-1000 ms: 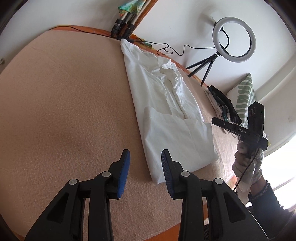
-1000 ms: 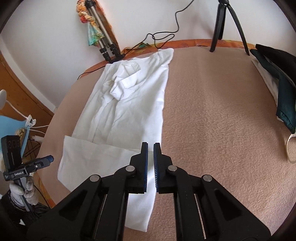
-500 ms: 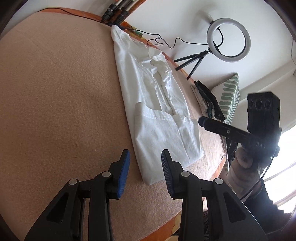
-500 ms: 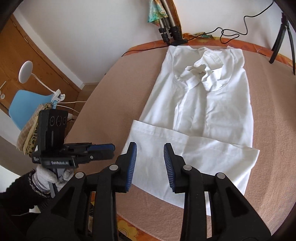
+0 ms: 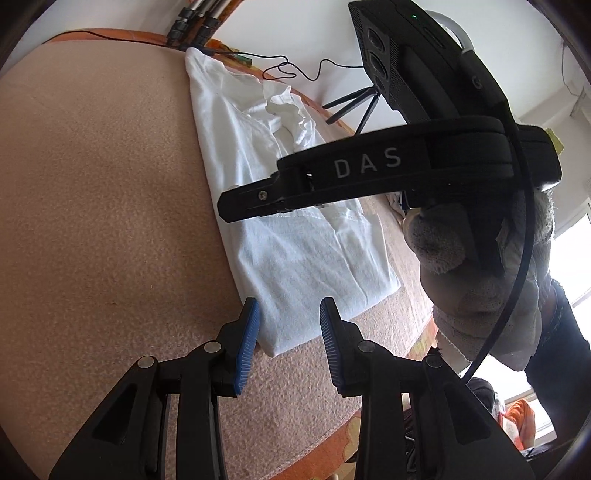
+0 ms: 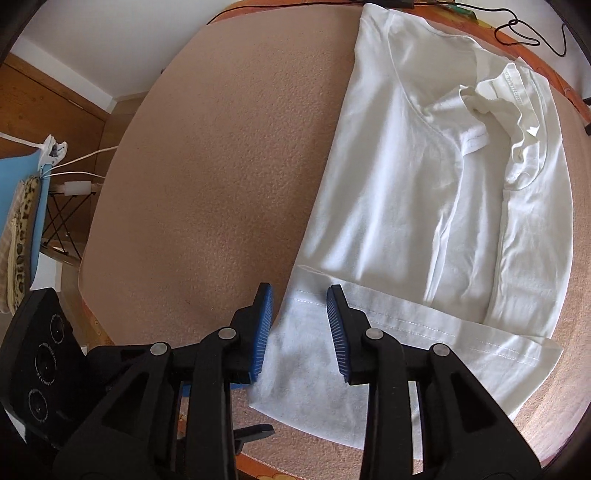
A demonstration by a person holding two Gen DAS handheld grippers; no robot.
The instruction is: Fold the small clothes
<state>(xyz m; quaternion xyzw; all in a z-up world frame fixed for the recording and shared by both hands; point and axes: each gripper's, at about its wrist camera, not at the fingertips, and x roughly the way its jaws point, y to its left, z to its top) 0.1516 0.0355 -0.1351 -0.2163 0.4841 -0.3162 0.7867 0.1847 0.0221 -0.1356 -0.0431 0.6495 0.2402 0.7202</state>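
A white T-shirt (image 5: 295, 266) (image 6: 406, 203) lies flat on the peach blanket-covered table (image 5: 92, 221) (image 6: 221, 147), sides folded in and bottom hem turned up. My left gripper (image 5: 290, 306) hovers over the shirt's near corner, jaws closing a little, pads apart and not pressing cloth. My right gripper (image 6: 300, 291) points steeply down over the folded hem's left end, open, cloth showing in the gap but not pinched. In the left wrist view the right gripper (image 5: 236, 201) crosses above the shirt, held by a gloved hand (image 5: 480, 288).
A tripod (image 5: 354, 107) and a black cable (image 5: 295, 70) sit at the table's far edge, with more tripod legs (image 5: 192, 26) at the back. The left gripper's camera block (image 6: 44, 365) is at lower left. A blue chair (image 6: 22, 206) stands beyond the table's left edge.
The right gripper swept left across the shirt to its near-left hem corner, tilted downward and opened from shut. It now looms close in the left wrist view. The left gripper barely moved.
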